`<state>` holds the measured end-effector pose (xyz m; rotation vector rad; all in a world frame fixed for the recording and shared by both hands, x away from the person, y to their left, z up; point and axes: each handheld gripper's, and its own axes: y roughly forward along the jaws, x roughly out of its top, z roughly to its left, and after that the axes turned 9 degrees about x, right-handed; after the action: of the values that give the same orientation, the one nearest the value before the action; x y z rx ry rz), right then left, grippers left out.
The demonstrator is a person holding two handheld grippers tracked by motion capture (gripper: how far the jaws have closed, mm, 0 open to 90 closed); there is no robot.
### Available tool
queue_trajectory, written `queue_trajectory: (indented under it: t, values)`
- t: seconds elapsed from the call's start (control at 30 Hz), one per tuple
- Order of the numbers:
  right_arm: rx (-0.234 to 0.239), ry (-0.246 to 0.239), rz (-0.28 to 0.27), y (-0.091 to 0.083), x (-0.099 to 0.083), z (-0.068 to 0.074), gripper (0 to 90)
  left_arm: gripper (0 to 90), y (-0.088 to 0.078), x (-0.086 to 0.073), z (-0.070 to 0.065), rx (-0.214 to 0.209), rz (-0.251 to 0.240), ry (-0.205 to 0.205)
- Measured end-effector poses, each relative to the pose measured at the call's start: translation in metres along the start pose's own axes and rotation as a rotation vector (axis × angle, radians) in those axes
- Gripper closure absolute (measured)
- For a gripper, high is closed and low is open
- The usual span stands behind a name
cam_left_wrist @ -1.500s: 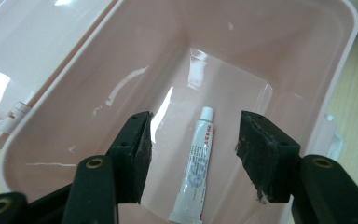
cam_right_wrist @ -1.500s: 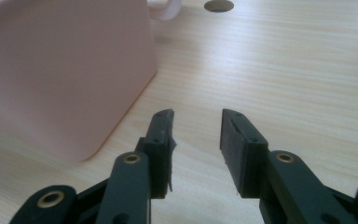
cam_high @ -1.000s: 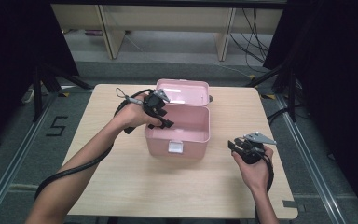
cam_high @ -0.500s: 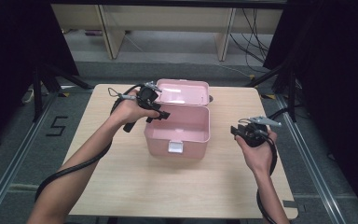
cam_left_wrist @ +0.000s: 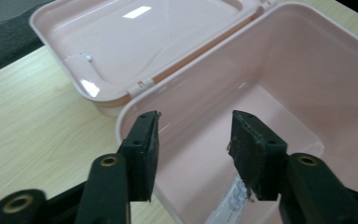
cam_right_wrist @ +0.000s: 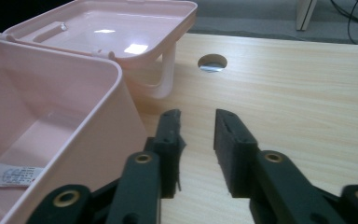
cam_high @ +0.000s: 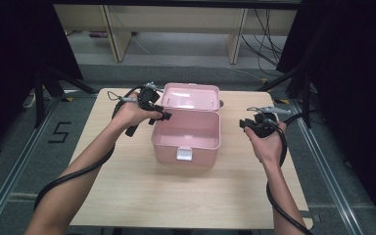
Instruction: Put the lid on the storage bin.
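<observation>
Left gripper (cam_high: 162,115), seen from the high view, hangs at the back left corner of the pink box (cam_high: 187,131), its jaws apart and holding nothing. Right gripper (cam_high: 244,123) floats clear of the box toward the table's right edge, jaws parted a little and also empty. That box stands near the middle of the wooden table (cam_high: 142,186), slightly toward the back edge, with its lid (cam_high: 190,95) thrown fully open and lying flat behind it. A white latch (cam_high: 184,153) sits on the front wall.

From the left gripper view, the left gripper (cam_left_wrist: 193,140) points down over the box rim (cam_left_wrist: 135,100) into the hollow, jaws wide with nothing between them. Only a paper label (cam_left_wrist: 233,200) lies on the bottom. The hinge (cam_left_wrist: 142,84) joins the lid (cam_left_wrist: 135,42) to the back wall.

From the right gripper view, the right gripper (cam_right_wrist: 196,123) stands over bare table (cam_right_wrist: 298,93) just beside the box's side wall (cam_right_wrist: 105,135), jaws at a narrow gap, gripping nothing. A curved carry handle (cam_right_wrist: 165,70) hangs from the lid's edge (cam_right_wrist: 168,28), near a round hole (cam_right_wrist: 212,62) in the tabletop.

I judge the box to be thin, glossy moulded plastic: light, fairly stiff, yet likely to flex at the walls and slide on the smooth wood if pushed from one side. Its shiny faces would be slippery between pads. The best holds look like the lid's far edge or the handle for swinging it shut, with the other gripper steadying a wall rim.
</observation>
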<state>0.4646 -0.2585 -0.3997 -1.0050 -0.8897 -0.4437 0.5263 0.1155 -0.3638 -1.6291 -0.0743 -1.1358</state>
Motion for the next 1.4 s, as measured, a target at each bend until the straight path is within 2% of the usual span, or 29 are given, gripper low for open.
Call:
queue_trajectory:
  t: [0.03,0.17,0.2,0.27,0.3,0.33,0.37,0.4,0.5,0.53,0.57,0.67,0.7,0.73,0.77,0.8,0.83,0.87,0.9,0.93,0.97,1.0,1.03,1.1,1.23,1.27,1.3,1.37,1.4]
  values:
    - [-0.004,0.008,0.006,0.001,0.001,0.001,79.1,54.9,0.000,0.000,0.001,0.012,-0.010,-0.015]
    - [-0.012,0.011,0.039,0.007,0.010,0.000,90.0,63.4,-0.001,0.001,0.004,0.030,-0.003,-0.015]
    - [-0.004,-0.016,0.039,0.009,0.012,-0.003,90.0,65.4,-0.001,0.002,0.005,0.032,-0.002,-0.014]
    - [-0.007,0.019,0.049,0.013,0.015,-0.001,90.0,68.9,-0.001,0.002,0.006,0.045,-0.004,-0.024]
    - [-0.007,0.011,0.053,0.016,0.017,-0.003,90.0,70.4,0.000,0.002,0.007,0.047,-0.004,-0.026]
    - [-0.010,0.026,0.055,0.017,0.017,-0.002,90.0,71.5,0.000,0.002,0.008,0.049,0.003,-0.035]
    - [-0.017,-0.025,0.054,0.019,0.019,-0.007,90.0,73.2,0.000,0.003,0.009,0.048,0.010,-0.037]
    - [-0.011,0.034,0.064,0.021,0.021,-0.004,90.0,74.0,0.001,0.003,0.010,0.056,0.009,-0.040]
    - [-0.007,0.005,0.083,0.026,0.026,-0.009,90.0,78.8,0.004,0.004,0.013,0.073,0.011,-0.053]
    - [0.000,0.033,0.081,0.029,0.027,-0.008,90.0,81.8,0.005,0.004,0.014,0.074,0.012,-0.056]
    - [-0.005,0.015,0.084,0.031,0.030,-0.010,89.6,84.6,0.006,0.004,0.015,0.084,0.005,-0.053]
    - [-0.008,0.029,0.089,0.036,0.035,-0.010,87.0,89.3,0.009,0.005,0.018,0.096,0.014,-0.065]
    - [-0.007,0.008,0.090,0.038,0.037,-0.011,86.2,89.5,0.010,0.005,0.019,0.099,0.016,-0.076]
    - [-0.010,0.043,0.094,0.039,0.038,-0.008,85.2,89.5,0.012,0.005,0.021,0.095,0.025,-0.083]
    - [-0.010,0.053,0.113,0.041,0.040,-0.007,83.4,88.7,0.013,0.005,0.022,0.100,0.024,-0.092]
    - [-0.016,0.051,0.104,0.043,0.041,-0.007,82.7,87.4,0.015,0.006,0.023,0.106,0.014,-0.109]
    - [-0.014,0.078,0.109,0.045,0.044,-0.006,82.2,85.2,0.016,0.006,0.024,0.110,0.009,-0.120]
    - [-0.013,0.079,0.107,0.048,0.045,-0.006,82.0,83.0,0.018,0.007,0.025,0.123,-0.007,-0.148]
    - [-0.013,0.058,0.120,0.050,0.047,-0.008,81.7,80.8,0.019,0.008,0.027,0.123,-0.004,-0.144]
    - [-0.015,0.087,0.101,0.054,0.048,-0.006,81.6,79.4,0.020,0.009,0.027,0.129,-0.019,-0.168]
    - [-0.021,0.054,0.121,0.056,0.050,-0.009,81.3,78.0,0.021,0.010,0.028,0.135,-0.025,-0.176]
    - [-0.016,0.058,0.139,0.057,0.052,-0.009,81.2,76.8,0.021,0.010,0.030,0.133,-0.018,-0.171]
    - [-0.008,0.075,0.132,0.060,0.053,-0.009,81.2,75.9,0.022,0.012,0.031,0.136,-0.027,-0.190]
    - [-0.016,0.075,0.140,0.064,0.056,-0.010,81.1,75.4,0.023,0.014,0.033,0.133,-0.019,-0.197]
    - [-0.008,0.086,0.159,0.071,0.060,-0.012,80.3,78.8,0.027,0.018,0.040,0.144,-0.017,-0.217]
    - [0.001,0.124,0.169,0.071,0.061,-0.010,79.7,78.3,0.029,0.019,0.041,0.142,-0.016,-0.229]
    - [-0.007,0.085,0.169,0.073,0.062,-0.012,79.1,77.3,0.030,0.020,0.042,0.146,-0.018,-0.242]
    - [0.000,0.137,0.173,0.074,0.064,-0.008,77.7,73.0,0.032,0.021,0.045,0.153,-0.013,-0.231]
    - [-0.011,0.107,0.176,0.075,0.065,-0.010,77.4,70.7,0.034,0.022,0.045,0.163,-0.026,-0.247]
